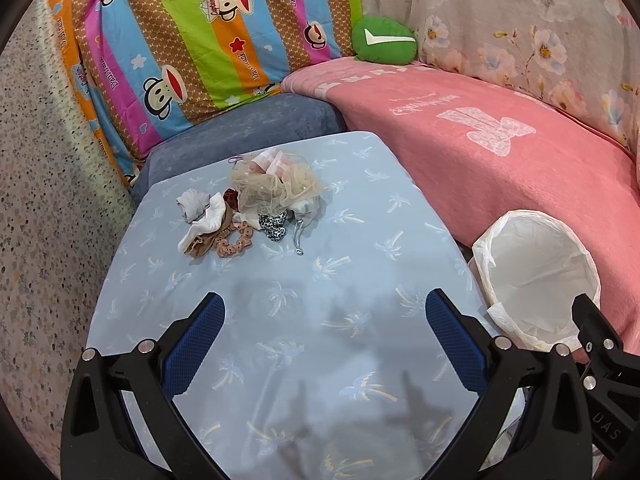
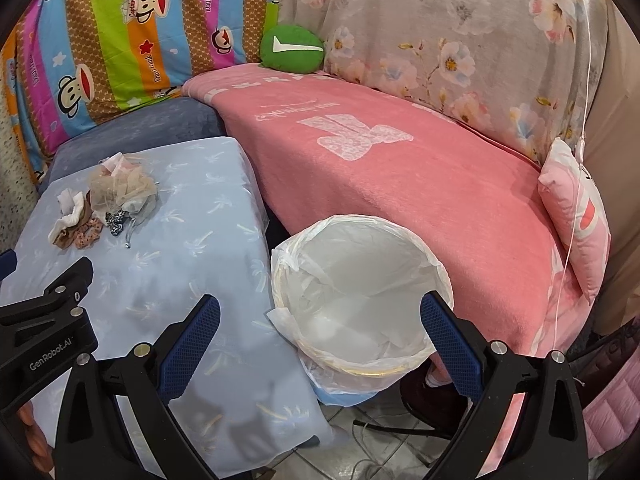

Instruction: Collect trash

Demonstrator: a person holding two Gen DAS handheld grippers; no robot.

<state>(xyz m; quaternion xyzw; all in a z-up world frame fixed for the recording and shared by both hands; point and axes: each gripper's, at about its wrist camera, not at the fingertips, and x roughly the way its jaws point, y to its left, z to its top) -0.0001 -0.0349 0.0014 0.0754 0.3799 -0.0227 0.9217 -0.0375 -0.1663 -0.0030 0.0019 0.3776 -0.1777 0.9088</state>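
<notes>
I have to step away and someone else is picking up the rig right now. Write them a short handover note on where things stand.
Left tool: open, empty, over the near part of the blue palm-print table.
Right tool: open, empty, above the bin.
Trash pile: beige netting, white and tan cloth scraps, scrunchies and a small silver piece, bunched at the table's far left.
Bin: white-lined, right of the table beside the pink blanket; only the crumpled liner shows inside.
Done: nothing collected so far.
Left: pick up every piece in the pile and drop it in the bin.
</notes>
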